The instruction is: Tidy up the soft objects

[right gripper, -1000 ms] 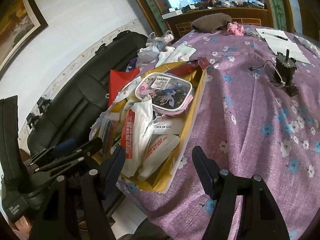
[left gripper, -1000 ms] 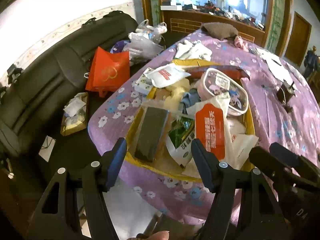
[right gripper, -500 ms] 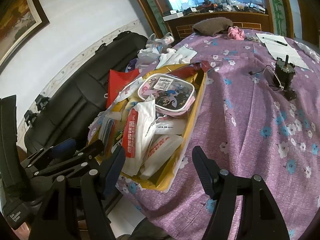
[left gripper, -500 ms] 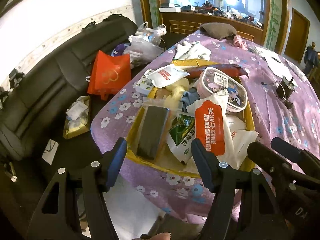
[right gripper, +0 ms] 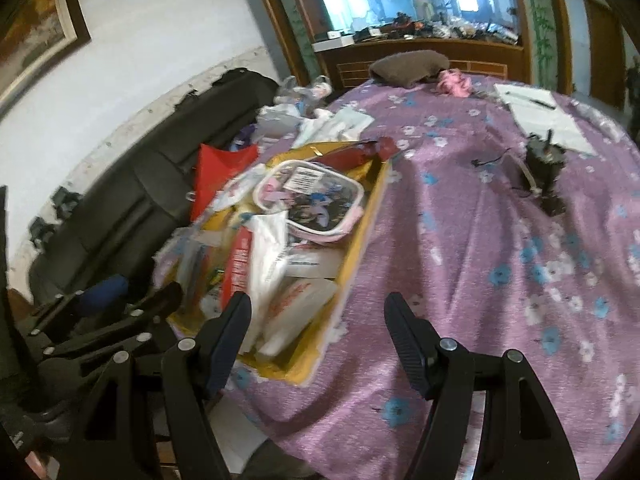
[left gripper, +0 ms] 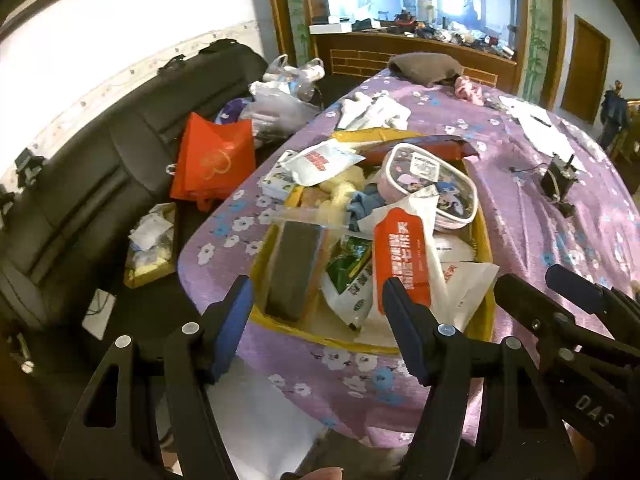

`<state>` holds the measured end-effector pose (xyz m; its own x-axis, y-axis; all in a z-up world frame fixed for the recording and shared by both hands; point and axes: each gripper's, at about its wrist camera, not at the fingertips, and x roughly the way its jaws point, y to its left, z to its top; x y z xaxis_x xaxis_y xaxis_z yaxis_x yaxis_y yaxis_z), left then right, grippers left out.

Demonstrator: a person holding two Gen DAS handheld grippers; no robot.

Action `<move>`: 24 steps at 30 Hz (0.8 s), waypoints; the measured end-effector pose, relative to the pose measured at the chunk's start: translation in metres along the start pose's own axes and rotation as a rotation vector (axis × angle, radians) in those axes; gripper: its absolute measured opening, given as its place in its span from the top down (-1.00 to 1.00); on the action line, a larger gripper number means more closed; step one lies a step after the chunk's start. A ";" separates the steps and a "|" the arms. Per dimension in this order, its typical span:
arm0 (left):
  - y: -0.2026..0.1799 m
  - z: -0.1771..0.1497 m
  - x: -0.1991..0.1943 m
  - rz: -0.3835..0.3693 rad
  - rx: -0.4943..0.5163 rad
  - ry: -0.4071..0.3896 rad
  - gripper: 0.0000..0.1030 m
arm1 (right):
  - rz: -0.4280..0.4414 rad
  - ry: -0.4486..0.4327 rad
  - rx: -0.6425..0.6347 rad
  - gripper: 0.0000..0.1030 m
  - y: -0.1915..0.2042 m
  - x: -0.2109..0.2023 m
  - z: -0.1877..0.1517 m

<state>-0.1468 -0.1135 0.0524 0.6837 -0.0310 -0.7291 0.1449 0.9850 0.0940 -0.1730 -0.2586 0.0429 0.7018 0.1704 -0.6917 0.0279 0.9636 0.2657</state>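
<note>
Packets (left gripper: pixel 404 256) and pouches lie heaped in the yellow box (left gripper: pixel 482 240) at the table's near edge, on the purple cloth (left gripper: pixel 532 208). From my left view, my left gripper (left gripper: pixel 316 322) hangs wide and empty above the box's near rim, touching nothing. The heap is loose and slippery, I judge: a grab at the red-and-white packet could drag the green bag (left gripper: pixel 348 264) along or tip the pink case (left gripper: pixel 432 192) resting on top, and a push on the rim could slide the box off the edge. Against the earlier frames, the box sits slightly farther and higher in view, so I have drawn back a little; the opening is unchanged. From my right view, my right gripper (right gripper: pixel 318 336) is also wide and empty, one finger over the box's near corner (right gripper: pixel 304 368), the other over bare cloth. The picture is blurred, so aim is poor. Compared with earlier, this view has swung right, showing more cloth and the black motor (right gripper: pixel 544 164).
</note>
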 end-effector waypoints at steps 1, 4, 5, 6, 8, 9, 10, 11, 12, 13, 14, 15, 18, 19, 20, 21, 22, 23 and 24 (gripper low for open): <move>-0.001 0.000 0.000 -0.011 0.000 -0.004 -0.31 | -0.017 0.000 -0.006 -0.35 0.000 -0.001 0.000; -0.001 0.006 0.005 -0.052 0.010 -0.013 -0.31 | -0.091 -0.006 -0.024 -0.35 0.002 -0.002 0.002; -0.001 0.008 0.006 -0.060 0.014 -0.013 -0.31 | -0.105 -0.007 -0.027 -0.35 0.002 -0.001 0.003; -0.001 0.010 0.008 -0.066 0.016 -0.016 -0.31 | -0.112 -0.006 -0.029 -0.35 0.003 0.000 0.004; 0.000 0.014 0.012 -0.075 0.023 -0.018 -0.31 | -0.127 -0.011 -0.038 -0.34 0.004 0.002 0.007; 0.001 0.016 0.015 -0.081 0.025 -0.016 -0.31 | -0.137 -0.013 -0.042 -0.34 0.005 0.003 0.008; 0.001 0.017 0.016 -0.088 0.024 -0.014 -0.31 | -0.153 -0.020 -0.045 -0.34 0.006 0.004 0.010; 0.002 0.018 0.018 -0.095 0.025 -0.012 -0.31 | -0.161 -0.024 -0.046 -0.34 0.006 0.007 0.011; 0.003 0.020 0.021 -0.094 0.030 -0.009 -0.31 | -0.166 -0.026 -0.045 -0.34 0.007 0.008 0.012; 0.003 0.020 0.022 -0.091 0.032 -0.008 -0.31 | -0.168 -0.027 -0.039 -0.35 0.007 0.010 0.013; 0.004 0.020 0.024 -0.089 0.036 -0.008 -0.31 | -0.169 -0.026 -0.036 -0.34 0.007 0.012 0.014; 0.004 0.020 0.025 -0.087 0.041 -0.008 -0.31 | -0.168 -0.023 -0.034 -0.34 0.008 0.014 0.014; 0.007 0.019 0.028 -0.087 0.040 -0.003 -0.31 | -0.167 -0.012 -0.039 -0.34 0.011 0.020 0.014; 0.008 0.019 0.028 -0.089 0.037 0.001 -0.31 | -0.163 -0.005 -0.043 -0.34 0.012 0.022 0.014; 0.009 0.019 0.029 -0.091 0.035 0.002 -0.31 | -0.162 -0.003 -0.046 -0.34 0.013 0.022 0.013; 0.010 0.019 0.029 -0.090 0.032 0.002 -0.31 | -0.163 -0.004 -0.050 -0.34 0.015 0.022 0.013; 0.010 0.018 0.028 -0.089 0.030 0.001 -0.31 | -0.165 -0.005 -0.054 -0.34 0.016 0.022 0.012; 0.011 0.018 0.028 -0.086 0.030 0.000 -0.31 | -0.165 -0.006 -0.058 -0.34 0.017 0.022 0.012; 0.011 0.018 0.028 -0.083 0.032 -0.002 -0.31 | -0.166 -0.006 -0.059 -0.34 0.018 0.022 0.012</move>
<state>-0.1135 -0.1069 0.0451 0.6698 -0.1123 -0.7340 0.2235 0.9731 0.0551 -0.1483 -0.2398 0.0407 0.6957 0.0072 -0.7183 0.1020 0.9888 0.1086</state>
